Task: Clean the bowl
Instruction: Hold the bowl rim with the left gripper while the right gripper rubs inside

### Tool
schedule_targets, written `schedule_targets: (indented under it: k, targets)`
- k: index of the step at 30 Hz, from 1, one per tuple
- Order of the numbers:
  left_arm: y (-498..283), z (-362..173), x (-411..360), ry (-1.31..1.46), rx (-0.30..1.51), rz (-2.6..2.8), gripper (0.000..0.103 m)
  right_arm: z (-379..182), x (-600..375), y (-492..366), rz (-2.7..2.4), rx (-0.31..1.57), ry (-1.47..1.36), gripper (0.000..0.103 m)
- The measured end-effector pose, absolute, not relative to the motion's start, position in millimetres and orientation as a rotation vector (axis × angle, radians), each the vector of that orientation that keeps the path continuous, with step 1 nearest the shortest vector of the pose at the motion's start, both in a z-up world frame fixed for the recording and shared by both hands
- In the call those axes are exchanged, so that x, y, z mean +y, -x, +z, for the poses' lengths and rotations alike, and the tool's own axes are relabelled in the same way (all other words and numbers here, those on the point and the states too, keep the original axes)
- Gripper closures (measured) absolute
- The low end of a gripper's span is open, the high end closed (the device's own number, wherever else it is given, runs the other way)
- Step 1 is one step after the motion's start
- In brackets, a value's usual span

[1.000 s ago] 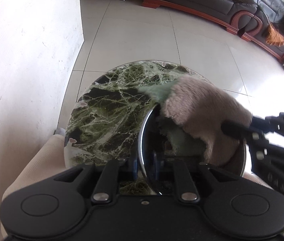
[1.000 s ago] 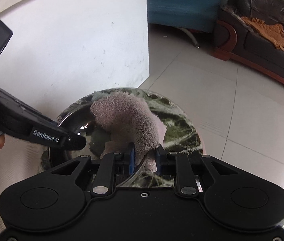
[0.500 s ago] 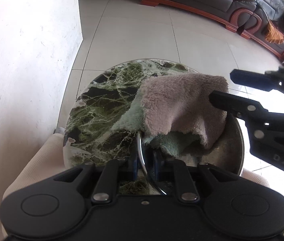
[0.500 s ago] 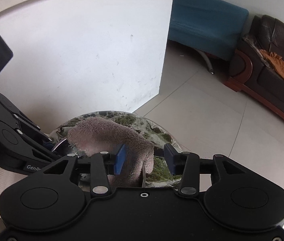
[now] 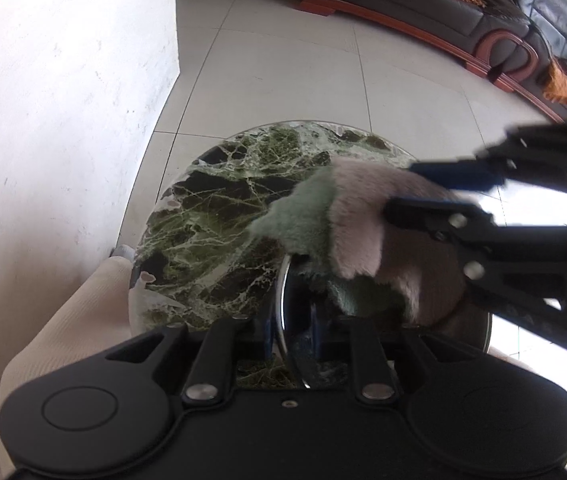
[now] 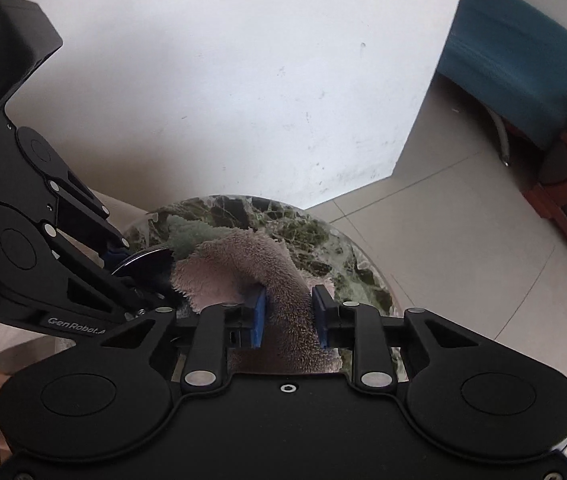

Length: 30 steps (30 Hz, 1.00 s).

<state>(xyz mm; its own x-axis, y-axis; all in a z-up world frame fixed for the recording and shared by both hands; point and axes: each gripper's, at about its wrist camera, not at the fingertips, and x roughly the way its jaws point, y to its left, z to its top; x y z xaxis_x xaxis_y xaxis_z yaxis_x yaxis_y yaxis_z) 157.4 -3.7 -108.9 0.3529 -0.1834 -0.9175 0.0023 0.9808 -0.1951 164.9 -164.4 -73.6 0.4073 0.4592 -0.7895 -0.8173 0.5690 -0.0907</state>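
1. The left gripper (image 5: 290,334) has its blue pads clamped narrow on the rim of the steel bowl (image 5: 283,280), holding it on the round green marble table (image 5: 211,216).
2. The right gripper (image 6: 288,314) has just been closing its jaws, and now they pinch the fluffy pink-and-green cloth (image 6: 243,268) between the pads.
3. The cloth drapes over the bowl's far rim and down inside it, one green corner spilling onto the marble.
4. A white wall (image 5: 63,120) stands just beside the table; tiled floor (image 5: 283,80) and a dark sofa (image 5: 463,12) lie beyond.
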Motion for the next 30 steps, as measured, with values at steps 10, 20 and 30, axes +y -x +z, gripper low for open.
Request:
schedule_targets:
  k: [10, 20, 30]
  targets:
    - [-159, -108, -9, 0.13, 1.199, -0.136, 0.084, -74, -208, -124, 0.683, 0.862, 0.371, 0.088]
    - [-160, -107, -10, 0.125, 1.203, -0.138, 0.084, -73, -178, -156, 0.731, 0.819, 0.4, 0.088]
    - [-159, -109, -13, 0.099, 1.188, -0.152, 0.082, -73, -207, -122, 0.654, 0.888, 0.341, 0.088]
